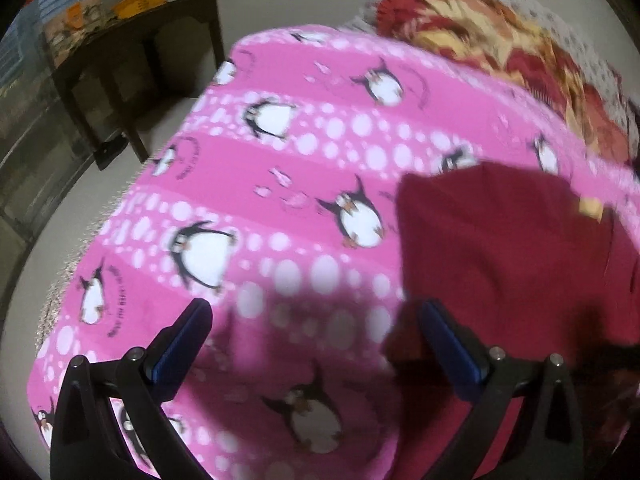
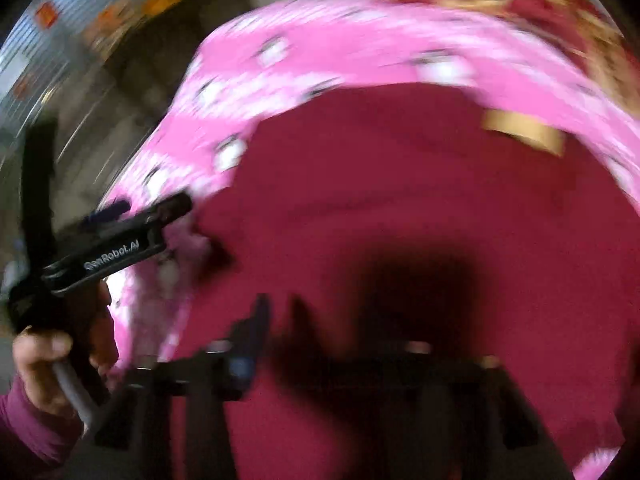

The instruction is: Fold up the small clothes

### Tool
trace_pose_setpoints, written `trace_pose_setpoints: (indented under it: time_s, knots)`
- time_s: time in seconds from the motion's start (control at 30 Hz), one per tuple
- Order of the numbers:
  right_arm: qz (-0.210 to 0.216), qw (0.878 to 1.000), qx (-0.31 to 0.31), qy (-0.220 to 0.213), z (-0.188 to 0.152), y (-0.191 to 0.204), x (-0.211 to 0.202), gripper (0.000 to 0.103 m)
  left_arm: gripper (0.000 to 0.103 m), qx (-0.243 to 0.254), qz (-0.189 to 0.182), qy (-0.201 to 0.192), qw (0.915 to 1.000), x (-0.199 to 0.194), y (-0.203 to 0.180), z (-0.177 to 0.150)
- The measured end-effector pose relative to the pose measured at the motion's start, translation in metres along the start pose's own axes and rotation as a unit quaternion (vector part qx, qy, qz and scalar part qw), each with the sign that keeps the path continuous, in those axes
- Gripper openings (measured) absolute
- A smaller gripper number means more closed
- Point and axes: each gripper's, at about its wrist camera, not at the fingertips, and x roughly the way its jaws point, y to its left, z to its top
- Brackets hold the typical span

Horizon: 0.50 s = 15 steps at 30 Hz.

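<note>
Left wrist view: dark red garment (image 1: 504, 248) lies flat on the pink penguin blanket (image 1: 288, 168), filling the right half of the frame. Its straight left edge runs from the upper middle down toward the lower middle, so the long axis looks roughly top-to-bottom in the frame; exact outline cannot be told, the right side runs out of view. Plain fabric, no print, smooth with 1 faint crease. A small tan tag (image 1: 591, 206) sits at its upper right edge.

Left gripper (image 1: 316, 328): jaws stand wide apart, nothing between them; the right-hand finger hangs over the garment's left edge, the left-hand finger over bare blanket.

Right wrist view (heavily blurred): garment (image 2: 400, 200) covers the centre and lower frame, tag (image 2: 524, 128) at upper right, blanket (image 2: 360, 44) arcing around its top and left. Right gripper (image 2: 344, 320): 1 finger visible at lower centre, the other lost in blur and shadow; jaws part open, cannot tell whether cloth is held.

Left gripper (image 2: 152, 210) also shows at the left edge, a hand (image 2: 44, 364) on its handle.

Dark wooden table (image 1: 132, 64) at upper left
</note>
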Motion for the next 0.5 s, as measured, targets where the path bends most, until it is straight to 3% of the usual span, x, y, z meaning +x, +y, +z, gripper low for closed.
trace_pose_setpoints:
  time_s: [0.07,0.17,0.27,0.3,0.33,0.37,0.43,0.47,0.5]
  knots:
    - [-0.017,0.998,0.053,-0.032,-0.007,-0.039,-0.03,0.058,0.103,0.008,0.007,0.002,0.9999,0.006,-0.006,-0.003]
    - [-0.089,0.987,0.118,-0.066,-0.012,-0.097,-0.063,0.059,0.103,-0.003,0.008,0.005,1.0,0.01,-0.007,-0.003]
    - [-0.152,0.978,0.135,-0.041,-0.009,-0.128,-0.051,0.058,0.103,-0.012,0.007,0.007,0.9999,0.008,-0.005,-0.002]
    - [-0.155,0.977,0.142,-0.025,-0.01,-0.137,-0.041,0.057,0.103,-0.011,0.01,0.006,0.9999,0.006,-0.006,-0.002]
    - [-0.152,0.977,0.147,-0.014,-0.012,-0.144,-0.037,0.052,0.103,-0.009,0.013,0.003,0.9999,0.004,-0.007,-0.002]
    - [-0.145,0.978,0.146,-0.003,-0.01,-0.143,-0.028,0.026,0.103,-0.005,0.017,-0.001,0.9998,0.0,-0.008,-0.001]
    - [-0.157,0.98,0.12,-0.01,-0.009,-0.137,-0.029,0.017,0.103,-0.001,0.016,-0.009,0.9998,-0.007,-0.01,-0.001]
    - [-0.158,0.981,0.106,-0.025,-0.008,-0.132,-0.037,0.006,0.103,-0.001,0.012,-0.017,0.9998,-0.013,-0.01,0.0]
    - [-0.161,0.981,0.097,-0.046,-0.007,-0.128,-0.047,0.006,0.103,0.0,0.01,-0.022,0.9997,-0.017,-0.011,0.0]
